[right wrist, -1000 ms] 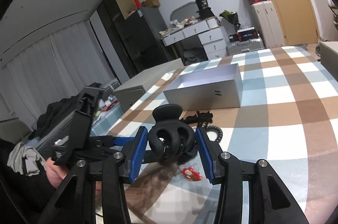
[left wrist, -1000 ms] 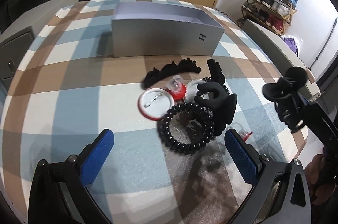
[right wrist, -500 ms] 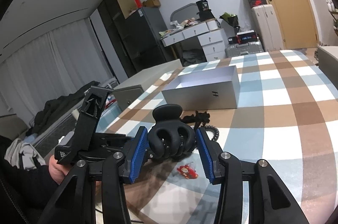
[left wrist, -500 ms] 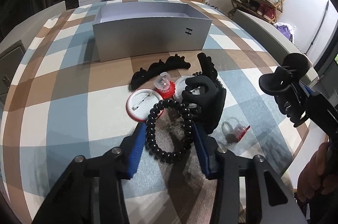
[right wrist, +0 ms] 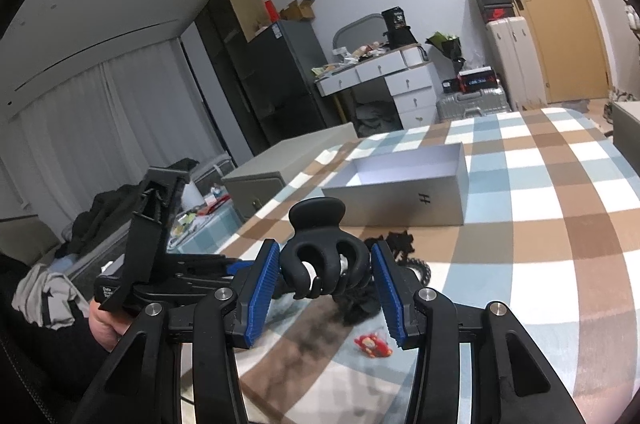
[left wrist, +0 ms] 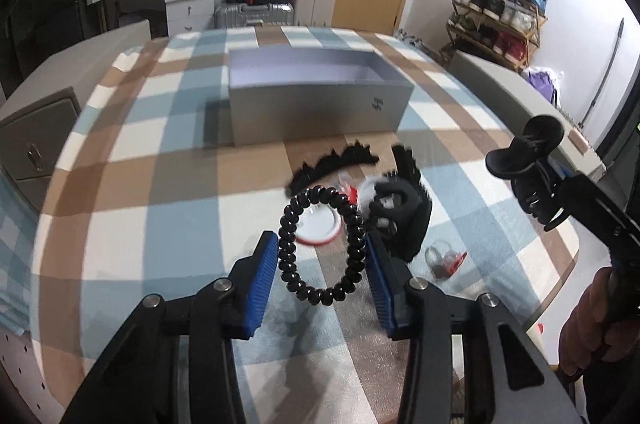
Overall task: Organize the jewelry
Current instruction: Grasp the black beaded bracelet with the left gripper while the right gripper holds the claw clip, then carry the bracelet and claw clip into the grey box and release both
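Left gripper point(left wrist: 322, 264): clamped on the black spiral hair tie point(left wrist: 320, 244), which is squeezed into a tall oval between the blue pads point(left wrist: 262, 278) and is seen raised above the checked cloth point(left wrist: 160, 208).
Pile on the cloth: just beyond the held tie, a white badge with a red rim point(left wrist: 320, 226), a black claw clip point(left wrist: 404, 212) and a long black scalloped clip point(left wrist: 332, 162) are gathered close together; the area is blurred.
Small red and clear piece point(left wrist: 446, 256): lying on the cloth, near and right of the pile.
Grey box point(left wrist: 316, 104): open-topped, set on the far side of the pile, its inside showing only bare floor.
Right gripper point(right wrist: 324, 274): clamped on a second black claw clip point(right wrist: 322, 256), held above the cloth to the right of the pile.
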`<action>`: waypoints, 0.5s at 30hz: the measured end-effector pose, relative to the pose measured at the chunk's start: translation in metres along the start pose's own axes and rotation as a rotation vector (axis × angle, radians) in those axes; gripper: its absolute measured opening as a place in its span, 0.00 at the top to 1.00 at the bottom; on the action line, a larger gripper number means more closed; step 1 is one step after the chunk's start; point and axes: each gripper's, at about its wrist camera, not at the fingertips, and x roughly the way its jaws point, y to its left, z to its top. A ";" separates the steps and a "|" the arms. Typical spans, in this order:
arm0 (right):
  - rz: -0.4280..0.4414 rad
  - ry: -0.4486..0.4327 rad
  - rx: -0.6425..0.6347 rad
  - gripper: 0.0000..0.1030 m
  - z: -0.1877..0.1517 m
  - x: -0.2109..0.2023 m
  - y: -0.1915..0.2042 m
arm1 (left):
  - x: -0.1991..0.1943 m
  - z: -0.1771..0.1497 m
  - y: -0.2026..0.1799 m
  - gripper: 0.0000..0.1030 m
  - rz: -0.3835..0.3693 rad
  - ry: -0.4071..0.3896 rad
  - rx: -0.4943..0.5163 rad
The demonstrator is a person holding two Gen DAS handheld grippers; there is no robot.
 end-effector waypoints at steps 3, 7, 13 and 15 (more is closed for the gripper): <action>0.001 -0.002 -0.005 0.55 0.010 0.004 -0.001 | -0.004 0.014 0.003 0.63 0.011 -0.034 0.005; 0.006 -0.010 -0.009 0.55 0.029 0.010 -0.005 | -0.003 0.036 0.006 0.63 0.012 -0.067 0.020; -0.001 -0.013 -0.006 0.55 0.065 0.030 -0.019 | 0.001 0.071 0.007 0.63 -0.002 -0.116 0.059; -0.006 -0.009 0.002 0.55 0.077 0.040 -0.027 | 0.007 0.083 0.010 0.63 -0.008 -0.124 0.062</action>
